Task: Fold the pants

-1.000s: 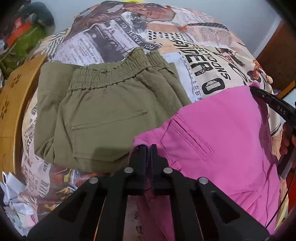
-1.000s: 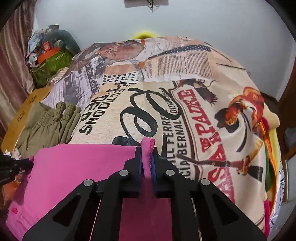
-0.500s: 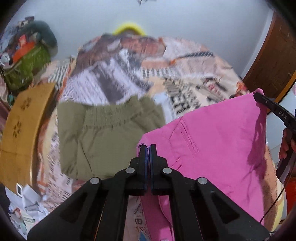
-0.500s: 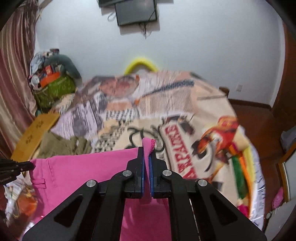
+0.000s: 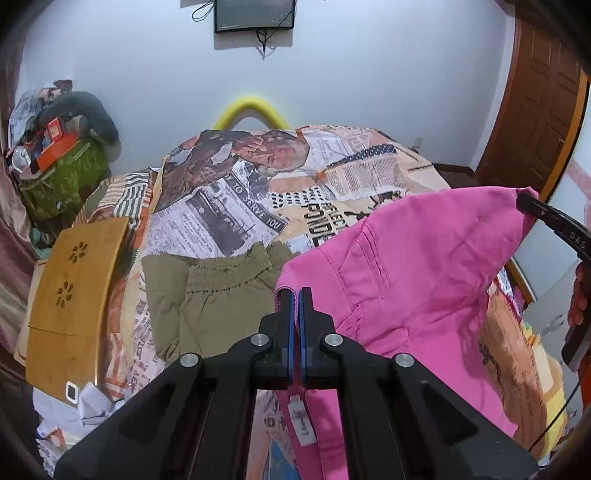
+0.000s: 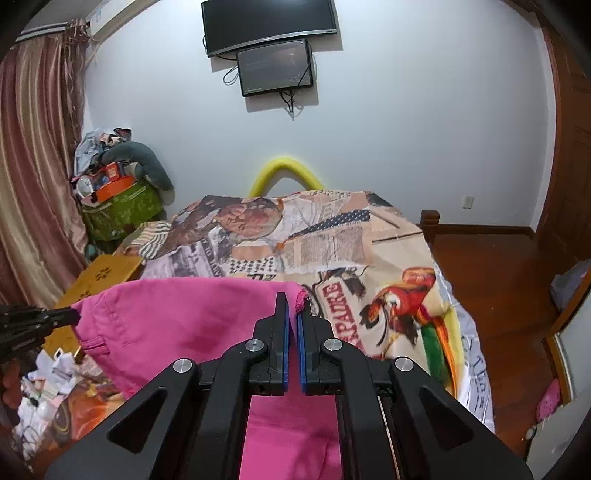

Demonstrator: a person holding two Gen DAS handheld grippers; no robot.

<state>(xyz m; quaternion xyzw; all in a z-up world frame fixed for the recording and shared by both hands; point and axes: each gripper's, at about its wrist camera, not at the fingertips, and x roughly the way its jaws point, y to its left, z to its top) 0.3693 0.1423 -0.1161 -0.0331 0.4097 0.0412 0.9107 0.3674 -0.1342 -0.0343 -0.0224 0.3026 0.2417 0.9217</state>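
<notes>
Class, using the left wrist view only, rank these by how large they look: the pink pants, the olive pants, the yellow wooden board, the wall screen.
1. pink pants, though closest to the camera, which inflates them
2 and 3. olive pants and yellow wooden board: too alike to rank
4. wall screen, farthest away and cut off by the top edge

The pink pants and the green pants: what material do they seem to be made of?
Pink pants: probably woven cotton twill, matte, with stitched seams and a belt loop. Green pants: a thin, matte, slightly crinkled woven cloth, perhaps cotton or linen, with a gathered elastic waistband.
</notes>
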